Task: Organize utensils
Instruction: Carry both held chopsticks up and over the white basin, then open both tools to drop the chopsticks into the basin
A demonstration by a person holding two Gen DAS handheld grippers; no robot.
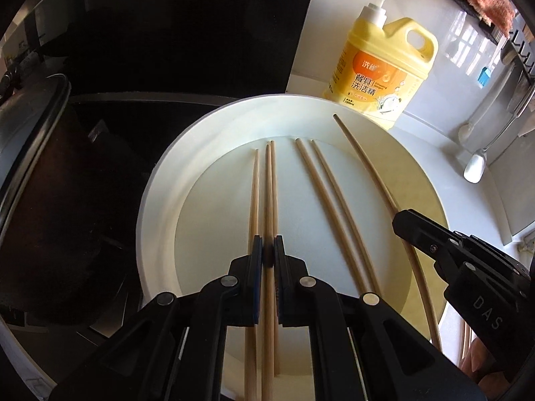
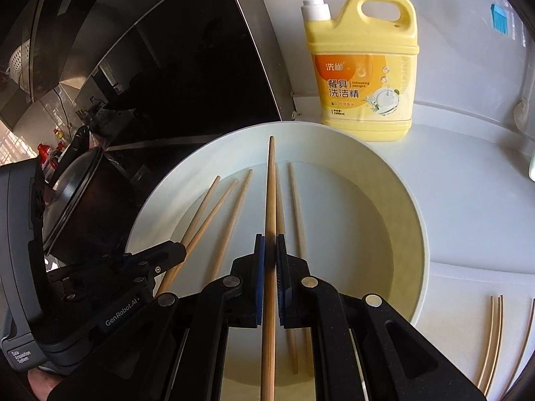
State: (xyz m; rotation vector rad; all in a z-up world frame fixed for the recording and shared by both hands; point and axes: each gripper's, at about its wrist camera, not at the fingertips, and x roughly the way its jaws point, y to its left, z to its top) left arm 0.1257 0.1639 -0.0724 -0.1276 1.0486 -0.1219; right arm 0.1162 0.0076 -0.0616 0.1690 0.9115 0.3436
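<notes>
A white round basin [image 1: 174, 153] holds several wooden chopsticks [image 1: 321, 180] that lie lengthwise. Over the basin's left half, my left gripper [image 1: 268, 257] is shut on one chopstick [image 1: 268, 193] that runs straight ahead between the pads. My right gripper [image 2: 270, 257] is shut on another chopstick [image 2: 271, 183], whose tip reaches the far rim of the basin [image 2: 160, 193]. In the left wrist view the right gripper [image 1: 403, 222] comes in from the right over the basin's edge. The left gripper [image 2: 179, 250] shows at the left of the right wrist view.
A yellow pump bottle of dish soap [image 2: 362, 77] stands just behind the basin. A black glass hob [image 2: 200, 67] and a lidded pot [image 1: 40, 180] lie to the left. More chopsticks [image 2: 495, 334] rest on the white counter at the right. White spoons [image 1: 474, 167] hang near the right wall.
</notes>
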